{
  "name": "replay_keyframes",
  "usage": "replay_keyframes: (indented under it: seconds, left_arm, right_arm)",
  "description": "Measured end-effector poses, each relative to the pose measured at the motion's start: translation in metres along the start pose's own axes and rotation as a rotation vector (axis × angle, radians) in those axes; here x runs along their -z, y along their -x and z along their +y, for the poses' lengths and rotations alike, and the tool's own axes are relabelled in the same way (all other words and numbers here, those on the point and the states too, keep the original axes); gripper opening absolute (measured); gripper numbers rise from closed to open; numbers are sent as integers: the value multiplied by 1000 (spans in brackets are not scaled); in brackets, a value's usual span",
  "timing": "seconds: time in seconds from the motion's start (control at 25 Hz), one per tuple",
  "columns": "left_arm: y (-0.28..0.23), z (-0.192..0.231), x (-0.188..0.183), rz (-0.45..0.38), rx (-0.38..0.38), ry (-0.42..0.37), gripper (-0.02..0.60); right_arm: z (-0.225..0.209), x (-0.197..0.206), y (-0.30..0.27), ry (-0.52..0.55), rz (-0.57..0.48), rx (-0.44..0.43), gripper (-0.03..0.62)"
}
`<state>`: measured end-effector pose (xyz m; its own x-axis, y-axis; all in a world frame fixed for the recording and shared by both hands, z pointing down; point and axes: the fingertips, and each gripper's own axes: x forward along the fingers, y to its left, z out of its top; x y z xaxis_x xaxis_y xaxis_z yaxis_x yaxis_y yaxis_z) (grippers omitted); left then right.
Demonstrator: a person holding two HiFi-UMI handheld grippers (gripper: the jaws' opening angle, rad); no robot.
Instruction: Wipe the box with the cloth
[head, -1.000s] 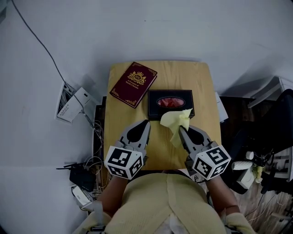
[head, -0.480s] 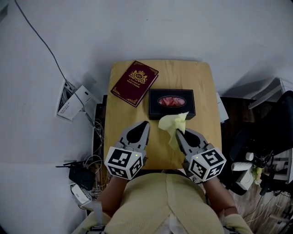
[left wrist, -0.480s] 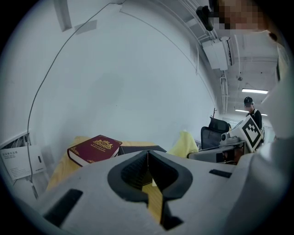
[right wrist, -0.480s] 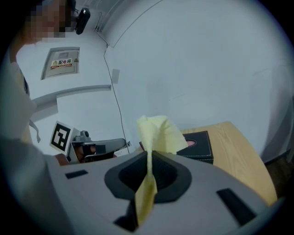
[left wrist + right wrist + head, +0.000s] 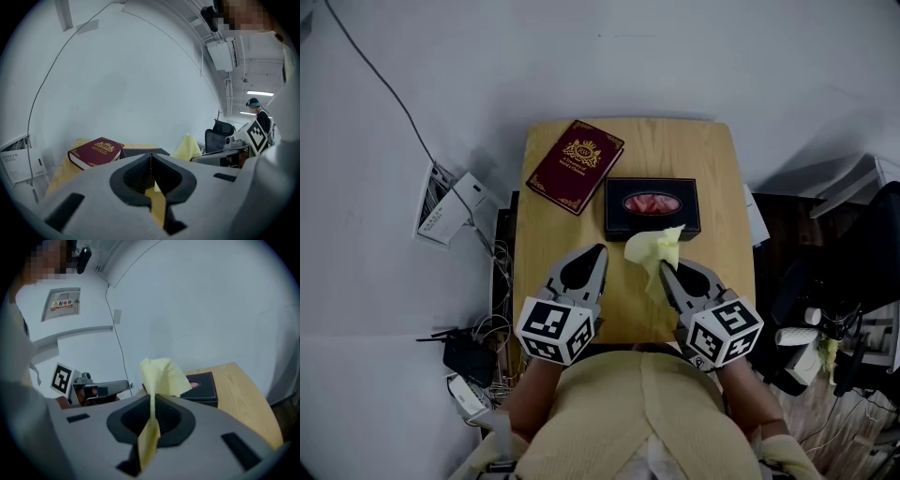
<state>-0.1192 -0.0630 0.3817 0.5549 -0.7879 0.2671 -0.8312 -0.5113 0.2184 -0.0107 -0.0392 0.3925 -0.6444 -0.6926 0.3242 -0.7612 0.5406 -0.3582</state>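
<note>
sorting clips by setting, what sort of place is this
Likely an office or lab workroom: a wooden table against a white wall, an office chair, tangled cables and a black adapter beside it.

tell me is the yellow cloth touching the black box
Cannot tell. In head and right gripper views the cloth overlaps the box's near edge, showing neither contact nor a gap.

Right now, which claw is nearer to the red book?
Left. The left claw is just short of the book, near its closest corner. The right claw, shut on the yellow cloth, is farther right, in front of the black box.
</note>
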Motion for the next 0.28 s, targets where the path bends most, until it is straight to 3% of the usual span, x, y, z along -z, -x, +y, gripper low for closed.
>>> replay_keyframes:
  seconds: [0.28]
  left_arm:
    - [-2,-3,4,10,1,-3,21]
  right_arm:
    - [-2,2,-1,-8,8,-3,38]
